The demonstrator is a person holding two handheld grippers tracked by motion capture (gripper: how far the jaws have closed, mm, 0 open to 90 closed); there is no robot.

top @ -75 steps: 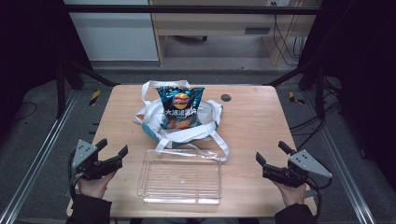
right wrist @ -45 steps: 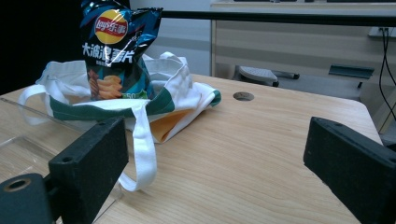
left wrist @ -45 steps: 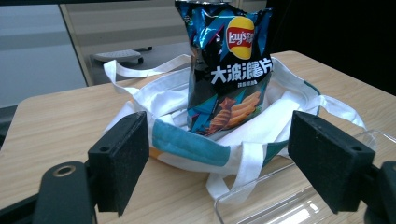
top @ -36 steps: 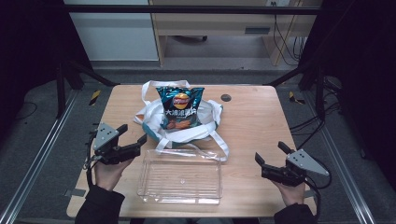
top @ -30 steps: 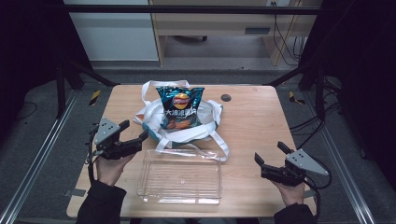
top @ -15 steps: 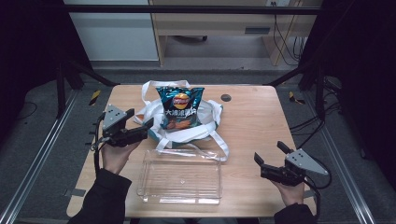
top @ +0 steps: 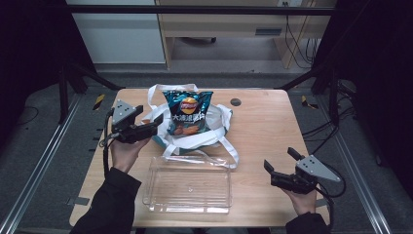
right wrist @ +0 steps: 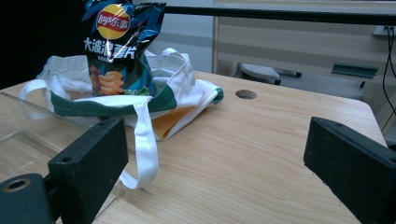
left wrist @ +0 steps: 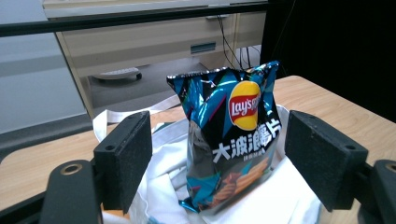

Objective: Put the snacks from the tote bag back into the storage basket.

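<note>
**Nearly at the chip bag, left gripper spread wide**

Upright in the mouth of a white tote bag [top: 214, 127], the blue bag of chips [top: 187, 113] stands near the far middle of the wooden table [top: 272, 126], its top crimped and its front facing the person. The tote's green-trimmed rim wraps the bag's lower part, and its white straps trail toward the near edge. From the left gripper view the chip bag [left wrist: 231, 140] sits between the two black jaws, which stand wide apart and touch nothing. The left gripper [top: 155, 126] is held just beside the tote's left side, pointing at the bag. A clear plastic tray [top: 187, 185] lies empty just in front of the tote, one strap touching its far rim. Well off at the near right corner, the right gripper [top: 277, 165] is held low above the table, jaws open and holding nothing.
</note>
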